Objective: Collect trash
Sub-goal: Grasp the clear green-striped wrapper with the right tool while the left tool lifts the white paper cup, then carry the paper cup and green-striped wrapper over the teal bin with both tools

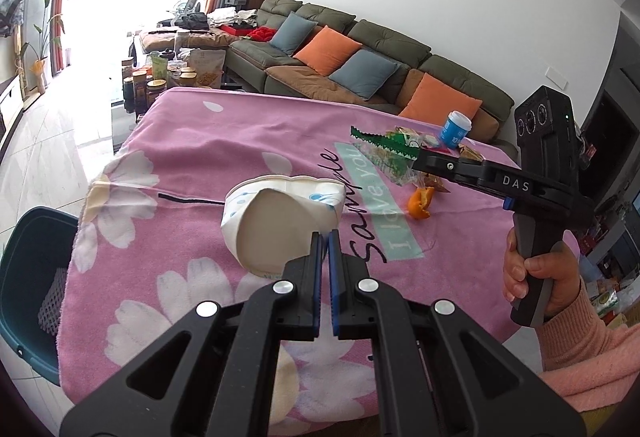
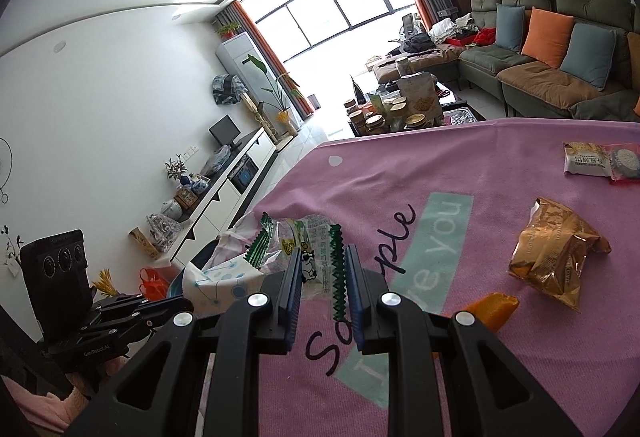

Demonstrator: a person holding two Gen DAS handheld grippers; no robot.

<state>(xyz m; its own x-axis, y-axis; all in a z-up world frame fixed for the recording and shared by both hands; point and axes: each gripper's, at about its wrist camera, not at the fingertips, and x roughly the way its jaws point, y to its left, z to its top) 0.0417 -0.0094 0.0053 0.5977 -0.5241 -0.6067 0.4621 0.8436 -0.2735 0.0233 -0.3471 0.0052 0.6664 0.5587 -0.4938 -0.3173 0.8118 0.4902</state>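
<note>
Squashed paper cup [image 1: 280, 221] is pinched by the left gripper [image 1: 326, 237], a green wrapper [image 2: 316, 261] by the right gripper [image 2: 322, 269], while more trash is left near the orange peel [image 1: 420, 203].

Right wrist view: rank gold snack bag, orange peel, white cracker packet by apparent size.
1. gold snack bag, clearly largest.
2. white cracker packet and orange peel look alike; the peel is nearer and partly hidden behind the right hand-held gripper, so unranked.
</note>
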